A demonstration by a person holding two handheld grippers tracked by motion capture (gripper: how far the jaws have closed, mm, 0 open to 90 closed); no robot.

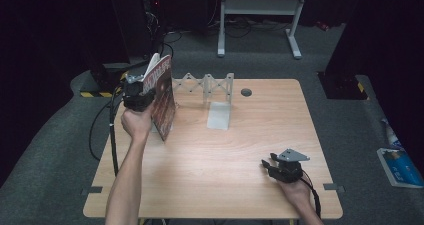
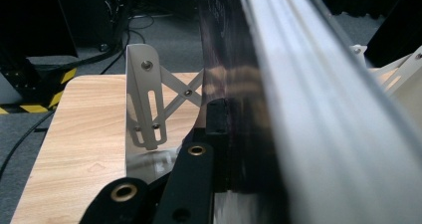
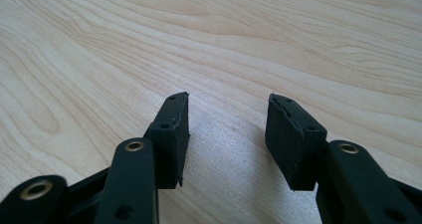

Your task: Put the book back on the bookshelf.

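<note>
The left hand-held gripper is clenched on a book, holding it upright above the table's left rear part, just left of the rack; in the left gripper view its jaws pinch the dark cover and pages near one edge. The book looks like a thin paperback: probably light, but floppy, with a glossy cover that may slip, so a grip close to the spine, where it is stiffest, would likely keep it from sagging or fanning open. The right hand-held gripper rests on the table near the front right, jaws apart with nothing between them, bare wood beneath. Count: one book, one folding metal rack with a flat base plate, two hand-held grippers, one table.
</note>
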